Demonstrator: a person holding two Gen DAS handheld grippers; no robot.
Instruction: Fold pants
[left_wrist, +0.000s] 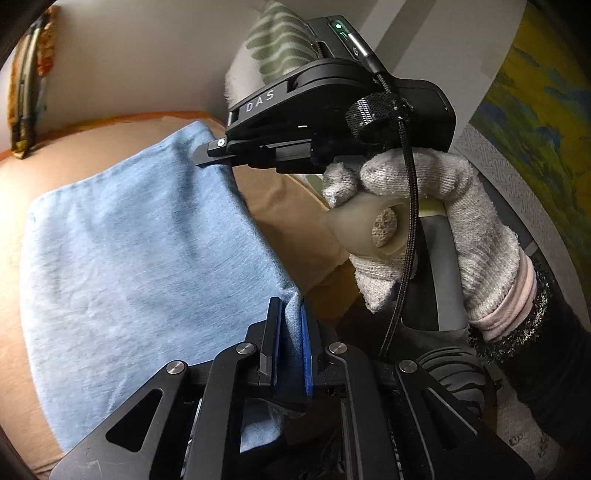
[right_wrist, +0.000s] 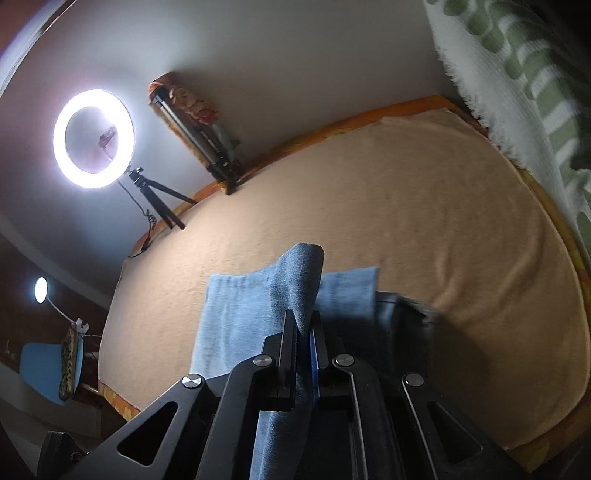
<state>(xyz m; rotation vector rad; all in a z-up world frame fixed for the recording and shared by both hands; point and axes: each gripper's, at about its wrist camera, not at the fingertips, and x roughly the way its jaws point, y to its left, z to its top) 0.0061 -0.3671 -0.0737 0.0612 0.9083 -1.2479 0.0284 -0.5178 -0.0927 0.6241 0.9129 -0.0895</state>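
Note:
The light blue pants lie spread on a tan blanket over a bed. My left gripper is shut on a corner of the pants near the fabric's right edge. In the left wrist view, my right gripper, held by a gloved hand, pinches the pants' far edge. In the right wrist view, my right gripper is shut on a raised fold of the pants, with the rest lying flat beneath.
The tan blanket stretches across the bed, with an orange border. A lit ring light on a tripod stands at the far edge beside a folded tripod. A green-striped white cloth hangs at the right.

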